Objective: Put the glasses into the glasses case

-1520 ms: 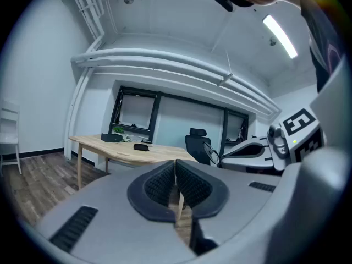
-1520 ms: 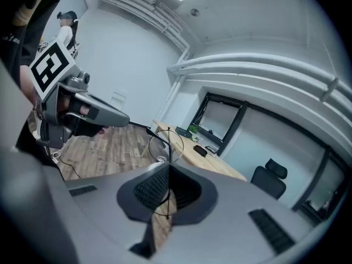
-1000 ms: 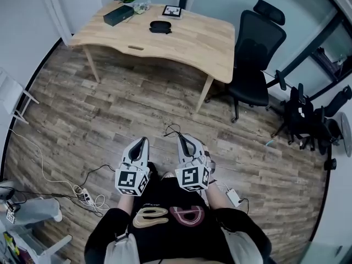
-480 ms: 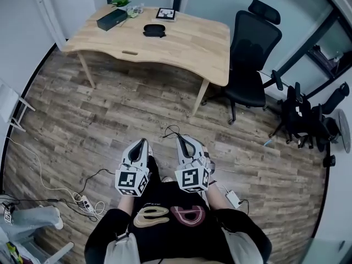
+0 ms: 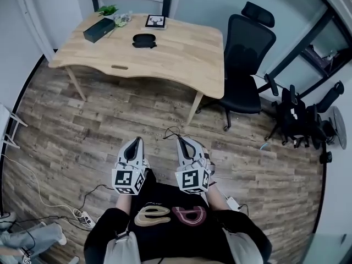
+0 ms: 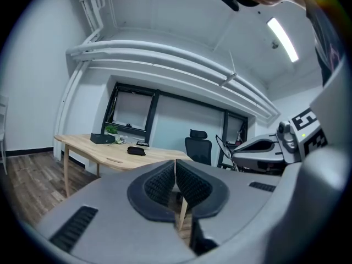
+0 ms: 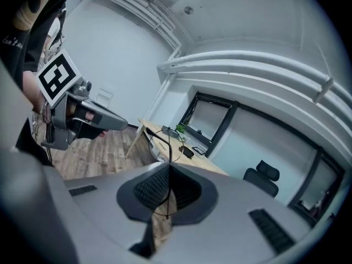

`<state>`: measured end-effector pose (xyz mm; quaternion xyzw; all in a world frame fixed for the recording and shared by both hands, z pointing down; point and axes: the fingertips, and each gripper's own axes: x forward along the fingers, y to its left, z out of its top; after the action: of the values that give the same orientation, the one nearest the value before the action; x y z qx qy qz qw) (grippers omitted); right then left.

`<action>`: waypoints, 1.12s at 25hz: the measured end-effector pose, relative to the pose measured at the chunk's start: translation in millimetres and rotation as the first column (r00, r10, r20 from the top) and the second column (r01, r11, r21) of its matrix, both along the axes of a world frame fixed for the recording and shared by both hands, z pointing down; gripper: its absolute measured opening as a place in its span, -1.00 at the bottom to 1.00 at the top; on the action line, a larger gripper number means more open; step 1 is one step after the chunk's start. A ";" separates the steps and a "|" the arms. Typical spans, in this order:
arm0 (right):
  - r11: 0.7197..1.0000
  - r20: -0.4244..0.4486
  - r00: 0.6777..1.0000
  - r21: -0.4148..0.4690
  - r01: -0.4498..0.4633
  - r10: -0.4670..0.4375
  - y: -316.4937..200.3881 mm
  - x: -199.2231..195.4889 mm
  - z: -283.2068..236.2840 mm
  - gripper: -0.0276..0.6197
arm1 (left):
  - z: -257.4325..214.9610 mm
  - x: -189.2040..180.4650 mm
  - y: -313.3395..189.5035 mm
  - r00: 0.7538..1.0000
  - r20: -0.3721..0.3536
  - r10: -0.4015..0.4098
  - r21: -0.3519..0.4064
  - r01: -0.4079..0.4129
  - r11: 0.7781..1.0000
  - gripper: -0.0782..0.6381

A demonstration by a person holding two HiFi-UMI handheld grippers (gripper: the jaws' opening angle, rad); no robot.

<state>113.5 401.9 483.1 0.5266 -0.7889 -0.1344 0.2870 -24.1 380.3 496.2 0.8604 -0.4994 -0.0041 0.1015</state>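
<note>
The dark glasses case (image 5: 144,40) lies on the table (image 5: 181,59), its inside unseen; the right gripper (image 7: 169,172) clamps its jaws on thin, black, round-rimmed glasses (image 7: 170,147), and the left gripper (image 6: 175,166) has its jaws together, empty.

Wooden table (image 5: 181,59) at twelve o'clock, black box (image 5: 99,30) on its ten o'clock corner; office chair (image 5: 248,51) at two o'clock, power strip (image 5: 85,219) at eight.
</note>
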 end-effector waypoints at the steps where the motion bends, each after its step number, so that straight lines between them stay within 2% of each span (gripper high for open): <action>1: 1.000 -0.005 1.000 -0.002 -0.001 0.001 -9.3 -0.2 -0.4 -0.88 | -0.3 -1.3 -10.3 1.000 -0.002 -0.002 0.002 0.002 1.000 -0.73; 9: 1.000 -0.014 1.000 -0.010 -0.008 0.007 -75.0 -8.6 0.6 -0.88 | -3.2 -9.9 -75.6 1.000 -0.013 0.004 -0.001 -0.004 1.000 -0.73; 15: 0.999 -0.005 1.000 -0.027 -0.017 0.017 -118.5 -29.9 1.5 -0.88 | -1.2 -20.2 -119.1 0.999 -0.003 0.047 -0.022 -0.047 0.999 -0.73; 19: 0.999 -0.005 0.999 -0.022 -0.035 0.035 -146.7 -39.9 3.6 -0.88 | -6.2 -28.6 -152.8 0.997 0.003 0.072 -0.003 -0.072 0.997 -0.73; 28: 0.997 -0.007 0.998 -0.035 -0.066 0.066 -184.7 -61.4 7.9 -0.88 | -2.4 -50.1 -195.1 0.994 0.000 0.107 -0.010 -0.107 0.994 -0.73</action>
<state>52.1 217.2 491.0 0.5468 -0.7724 -0.1125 0.3029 -74.1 185.3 493.8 0.8853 -0.4528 0.0042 0.1054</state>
